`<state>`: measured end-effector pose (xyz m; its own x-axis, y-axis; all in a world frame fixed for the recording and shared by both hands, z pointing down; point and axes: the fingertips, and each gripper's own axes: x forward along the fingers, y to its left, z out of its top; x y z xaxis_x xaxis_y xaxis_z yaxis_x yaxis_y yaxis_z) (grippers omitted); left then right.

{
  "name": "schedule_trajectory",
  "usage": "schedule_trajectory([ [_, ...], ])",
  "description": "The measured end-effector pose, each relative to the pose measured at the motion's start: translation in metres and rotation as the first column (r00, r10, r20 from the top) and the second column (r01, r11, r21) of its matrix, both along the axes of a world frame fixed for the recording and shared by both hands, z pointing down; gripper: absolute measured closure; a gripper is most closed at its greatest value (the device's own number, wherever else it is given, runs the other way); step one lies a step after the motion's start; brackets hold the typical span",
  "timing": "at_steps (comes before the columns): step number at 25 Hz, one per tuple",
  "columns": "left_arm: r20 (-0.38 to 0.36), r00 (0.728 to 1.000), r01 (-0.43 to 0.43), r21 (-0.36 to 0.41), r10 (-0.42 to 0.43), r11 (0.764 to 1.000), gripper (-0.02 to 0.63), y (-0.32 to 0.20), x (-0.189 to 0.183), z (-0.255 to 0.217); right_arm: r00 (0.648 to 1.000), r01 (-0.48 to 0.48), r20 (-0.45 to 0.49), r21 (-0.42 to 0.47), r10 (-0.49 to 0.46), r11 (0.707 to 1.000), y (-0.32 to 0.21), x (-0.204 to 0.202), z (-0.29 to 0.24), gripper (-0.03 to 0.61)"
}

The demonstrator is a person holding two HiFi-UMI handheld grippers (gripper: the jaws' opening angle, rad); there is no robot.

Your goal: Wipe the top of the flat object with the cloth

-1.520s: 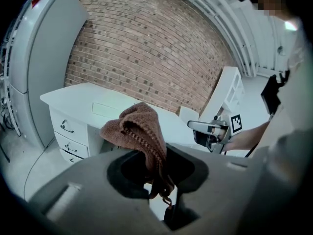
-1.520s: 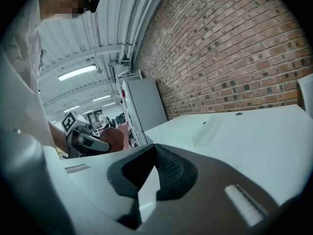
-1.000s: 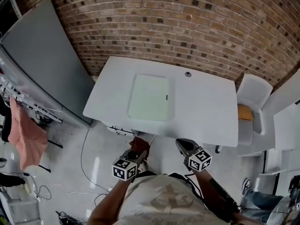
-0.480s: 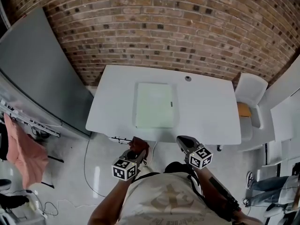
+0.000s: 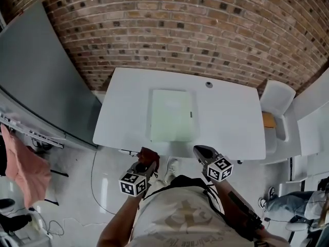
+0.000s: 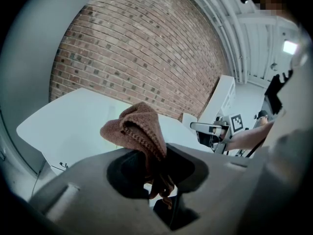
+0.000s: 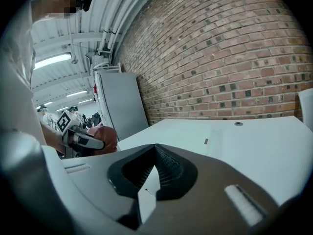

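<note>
Nearest me, the left hand-held gripper (image 5: 145, 162) is clamped on the brown cloth (image 5: 149, 154), and the right hand-held gripper (image 5: 200, 151) is closed on nothing. Both hang just short of the white worktop (image 5: 231, 122). The pale flat object (image 5: 172, 116) lies mid-worktop, a white chair (image 5: 277, 104) stands at its right end and a brick wall (image 5: 180, 30) rises behind

Right gripper closed and empty, facing the white tabletop

The right gripper (image 7: 154, 147) has its jaws together with nothing between them. Beyond lies the tabletop (image 7: 264, 141) with the pale flat object (image 7: 188, 133) on it, below a brick wall (image 7: 220, 58) and beside a grey panel (image 7: 120, 104). At the far left, the left gripper (image 7: 99, 143) shows with the reddish-brown cloth (image 7: 106, 135) bunched at its front.
</note>
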<state>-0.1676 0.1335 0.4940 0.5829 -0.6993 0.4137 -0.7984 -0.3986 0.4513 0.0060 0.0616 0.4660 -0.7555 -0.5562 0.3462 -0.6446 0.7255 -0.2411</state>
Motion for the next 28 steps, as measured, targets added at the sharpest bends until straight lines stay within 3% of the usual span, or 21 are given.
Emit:
schedule_trajectory([
  [12,0.037,0.998,-0.043,-0.007,0.043,0.999,0.526,-0.1,0.002,-0.009,1.0,-0.023,0.007,-0.041,0.023,0.999,-0.098,-0.01,0.017,0.571],
  [21,0.087,0.991,-0.105,-0.017,0.106,0.994,0.526,-0.185,0.02,-0.016,0.999,-0.053,-0.015,-0.11,0.052,0.993,-0.159,0.003,0.043,0.571],
  [28,0.123,0.984,-0.126,-0.051,0.132,0.991,0.526,-0.22,0.033,-0.013,0.996,-0.081,-0.037,-0.17,0.076,0.982,-0.199,0.013,0.064,0.571],
])
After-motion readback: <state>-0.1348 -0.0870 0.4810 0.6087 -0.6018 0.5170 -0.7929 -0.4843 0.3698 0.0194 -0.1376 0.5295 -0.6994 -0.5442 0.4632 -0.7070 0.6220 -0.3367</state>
